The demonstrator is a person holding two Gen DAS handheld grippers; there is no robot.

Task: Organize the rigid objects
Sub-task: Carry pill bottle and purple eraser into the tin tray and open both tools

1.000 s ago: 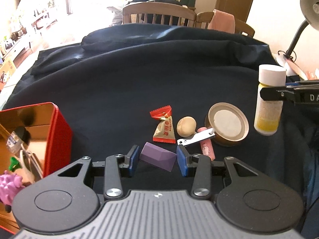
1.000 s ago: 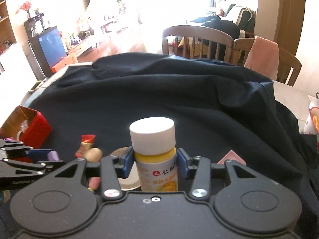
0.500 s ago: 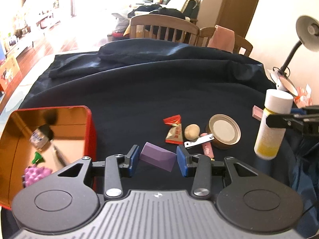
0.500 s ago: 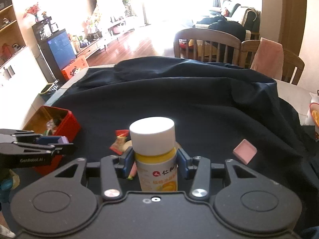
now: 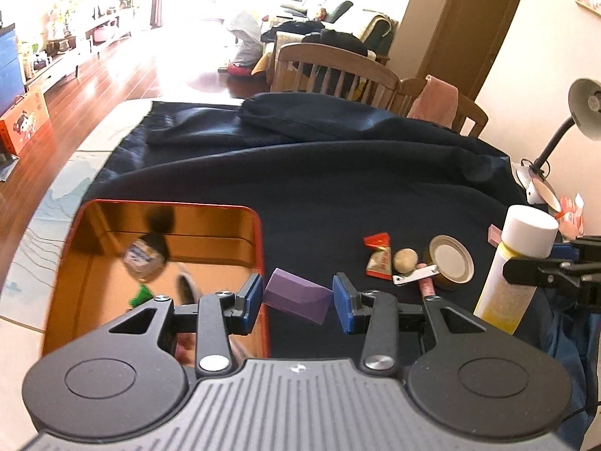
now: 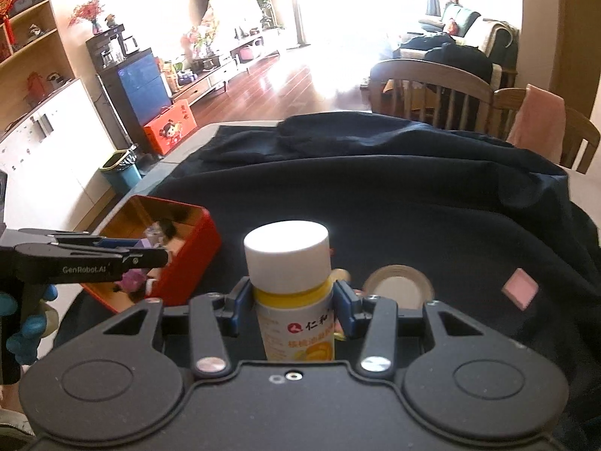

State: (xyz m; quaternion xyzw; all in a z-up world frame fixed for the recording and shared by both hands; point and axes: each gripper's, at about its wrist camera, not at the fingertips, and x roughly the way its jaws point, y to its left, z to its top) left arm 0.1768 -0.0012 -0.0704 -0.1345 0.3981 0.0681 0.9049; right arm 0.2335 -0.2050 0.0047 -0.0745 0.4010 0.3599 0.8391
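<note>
The left gripper clamps a purple block above the red tin's near corner. The right gripper clamps a white-capped bottle, held upright over the dark-clothed tabletop.

Home living-dining room: sofa, dining chairs.

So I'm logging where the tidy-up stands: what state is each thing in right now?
left gripper: shut on the purple block, which sits tilted.
right gripper: shut on the white-capped bottle, upright, cap on.
red tin: open, several items inside.
round lid: lying flat on the cloth.
candy: wrapped, on the cloth.
nail clipper: resting on the lid's edge.
</note>
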